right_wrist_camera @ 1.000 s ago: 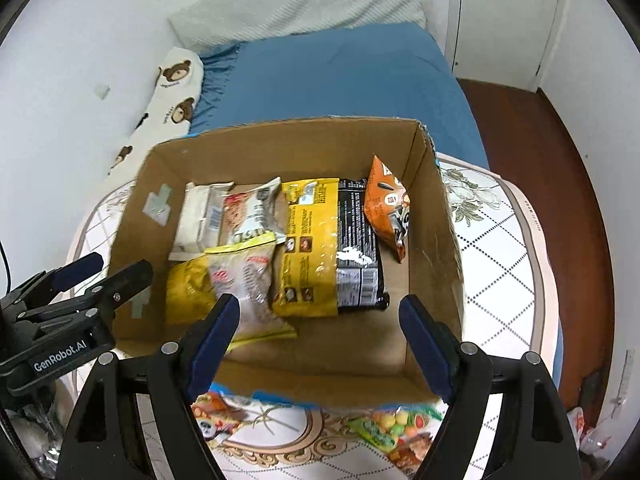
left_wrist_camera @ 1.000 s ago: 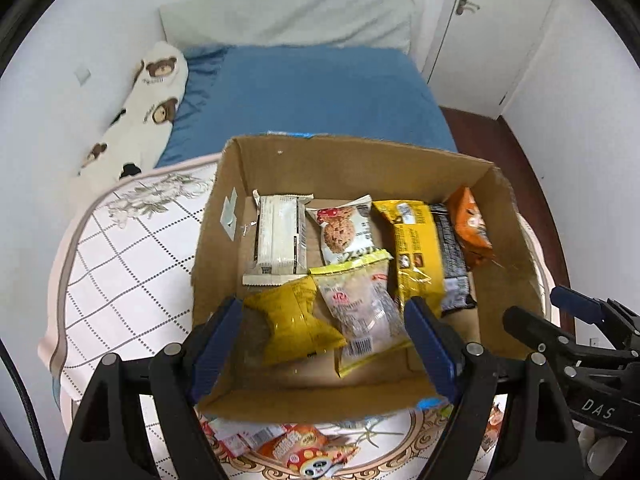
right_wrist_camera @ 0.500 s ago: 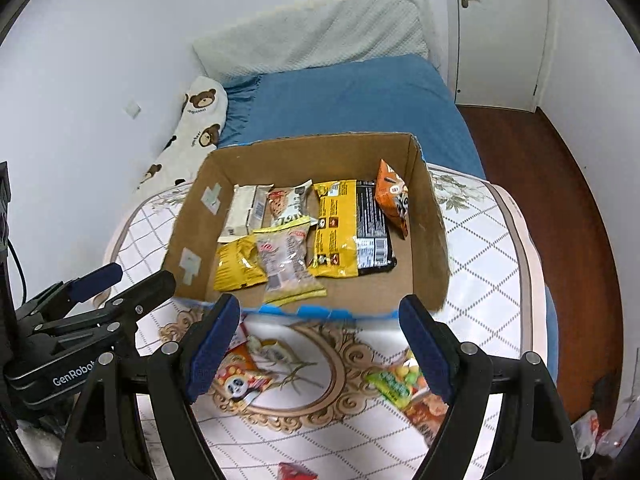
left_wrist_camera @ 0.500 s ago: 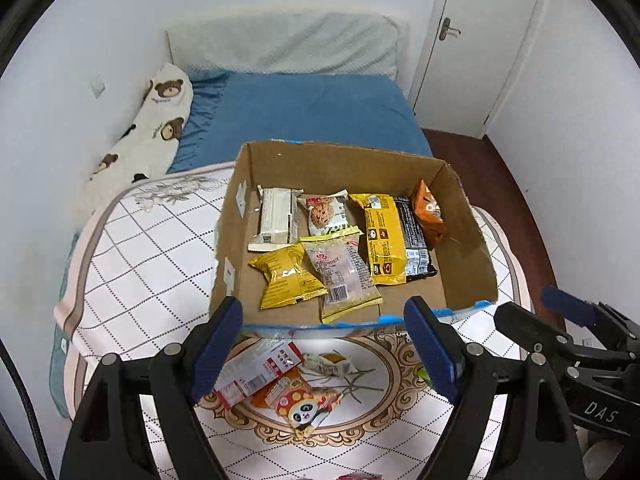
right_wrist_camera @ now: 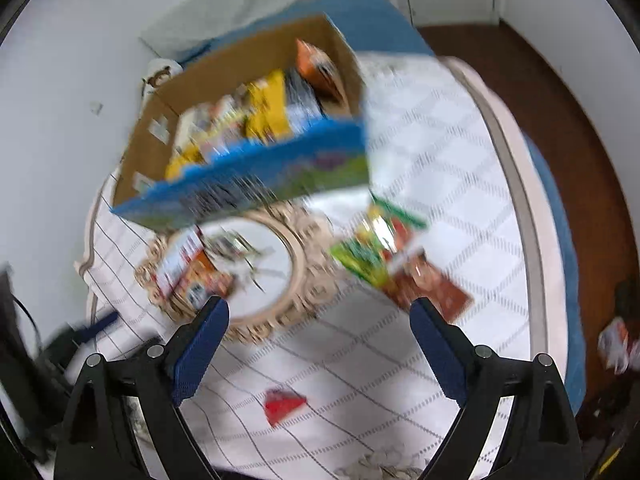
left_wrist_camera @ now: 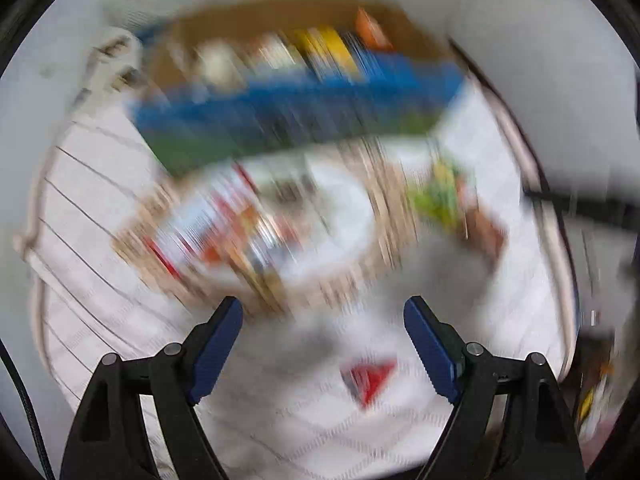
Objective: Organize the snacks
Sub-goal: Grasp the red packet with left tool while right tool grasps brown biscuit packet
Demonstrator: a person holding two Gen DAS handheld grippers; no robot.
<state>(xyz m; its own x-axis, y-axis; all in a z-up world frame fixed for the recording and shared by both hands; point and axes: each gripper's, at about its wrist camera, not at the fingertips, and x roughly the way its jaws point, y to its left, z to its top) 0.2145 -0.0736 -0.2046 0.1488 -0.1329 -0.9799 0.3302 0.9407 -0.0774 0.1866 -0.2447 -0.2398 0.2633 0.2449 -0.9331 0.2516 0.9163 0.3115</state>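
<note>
Both grippers, left [left_wrist_camera: 323, 312] and right [right_wrist_camera: 319, 312], hang spread apart and empty over the quilt [right_wrist_camera: 440, 128]. Far left sits the snack box [right_wrist_camera: 248, 184]; loose packets [right_wrist_camera: 384, 256] lie right. No print legible; only the right view is sharp

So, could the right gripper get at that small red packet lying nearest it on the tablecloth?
Probably yes. The right gripper is open and empty, and the red packet lies alone on the white tablecloth, just below its fingertips, with nothing between them.
</note>
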